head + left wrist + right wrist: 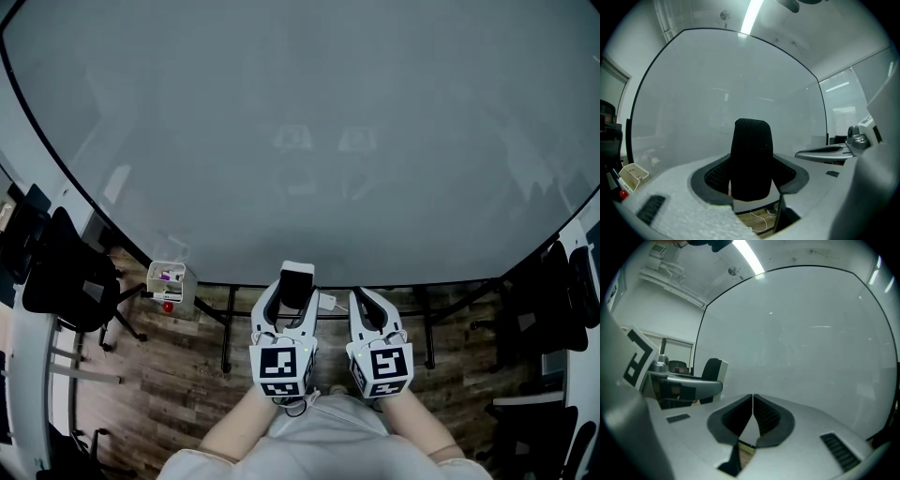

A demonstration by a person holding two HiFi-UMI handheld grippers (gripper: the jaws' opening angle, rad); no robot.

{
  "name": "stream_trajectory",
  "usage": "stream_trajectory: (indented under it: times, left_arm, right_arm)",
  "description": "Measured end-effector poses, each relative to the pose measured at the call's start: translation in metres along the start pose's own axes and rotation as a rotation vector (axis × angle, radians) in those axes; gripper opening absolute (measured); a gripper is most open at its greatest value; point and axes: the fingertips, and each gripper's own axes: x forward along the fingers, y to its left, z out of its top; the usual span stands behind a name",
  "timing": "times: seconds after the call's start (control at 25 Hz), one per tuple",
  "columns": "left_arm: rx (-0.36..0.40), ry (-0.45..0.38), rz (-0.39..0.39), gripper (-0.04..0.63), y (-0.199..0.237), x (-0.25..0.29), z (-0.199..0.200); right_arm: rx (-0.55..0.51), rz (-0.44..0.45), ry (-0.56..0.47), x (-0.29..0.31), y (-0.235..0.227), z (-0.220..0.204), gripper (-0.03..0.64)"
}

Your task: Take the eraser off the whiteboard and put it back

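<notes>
Your left gripper (292, 300) has its jaws grasping the eraser (751, 159), seemingly lifted off the whiteboard (300, 141) near its bottom edge, your right gripper (753, 411) is clenched empty, and putting it back is left

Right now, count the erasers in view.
1 eraser: clamped upright in the left gripper, in front of the whiteboard's lower edge. The right gripper is shut and empty. The box at the whiteboard's lower left could hide another.
</notes>
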Motion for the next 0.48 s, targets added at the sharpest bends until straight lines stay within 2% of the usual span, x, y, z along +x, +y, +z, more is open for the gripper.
stream_trajectory:
  times: [0.48]
  left_arm:
    - [-0.011,0.003,-0.012,0.252,0.004,0.011,-0.001]
  right_arm:
    - [0.007,0.006,-0.026,0.008,0.000,0.009,0.029]
